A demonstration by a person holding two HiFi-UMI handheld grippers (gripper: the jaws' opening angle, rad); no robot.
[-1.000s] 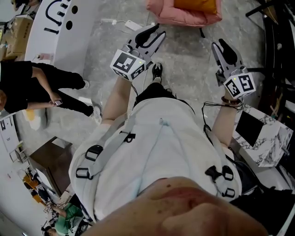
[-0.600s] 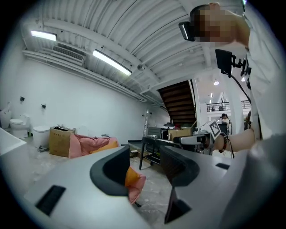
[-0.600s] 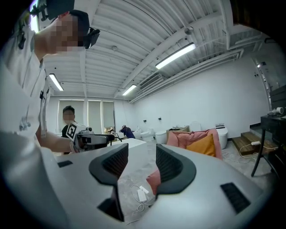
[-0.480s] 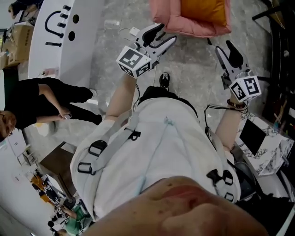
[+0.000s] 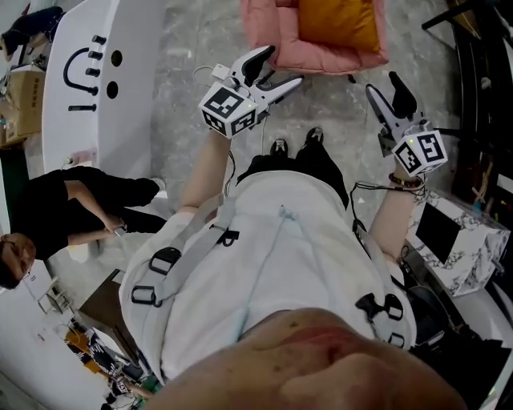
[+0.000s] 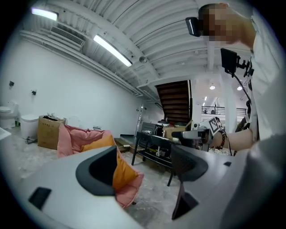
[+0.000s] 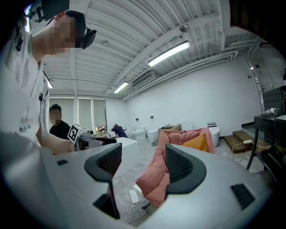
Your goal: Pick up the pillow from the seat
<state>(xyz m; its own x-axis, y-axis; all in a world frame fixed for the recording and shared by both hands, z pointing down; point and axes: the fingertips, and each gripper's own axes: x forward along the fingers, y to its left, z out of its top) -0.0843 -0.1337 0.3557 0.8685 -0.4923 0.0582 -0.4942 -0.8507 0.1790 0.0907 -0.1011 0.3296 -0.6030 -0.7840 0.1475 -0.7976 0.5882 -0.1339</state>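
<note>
Bright, even indoor light is filling all three views. Long white fluorescent ceiling tubes (image 6: pixel 111 48) are glowing high above the pink padded fabric seat (image 6: pixel 67 139), slightly blown out. Below the seat, the grey marbled stone floor (image 5: pixel 200 56) is carrying only soft, faint shadows. Both gripper views are curving strongly and fading to black at their corners. In the head view, the person's bare skin (image 5: pixel 321 368), closest to the lens, is smearing out of focus.

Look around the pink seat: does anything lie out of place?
A white corded adapter lies loose on the floor beside the pink seat, a likely trip hazard. The orange pillow sits tidily in the seat.
</note>
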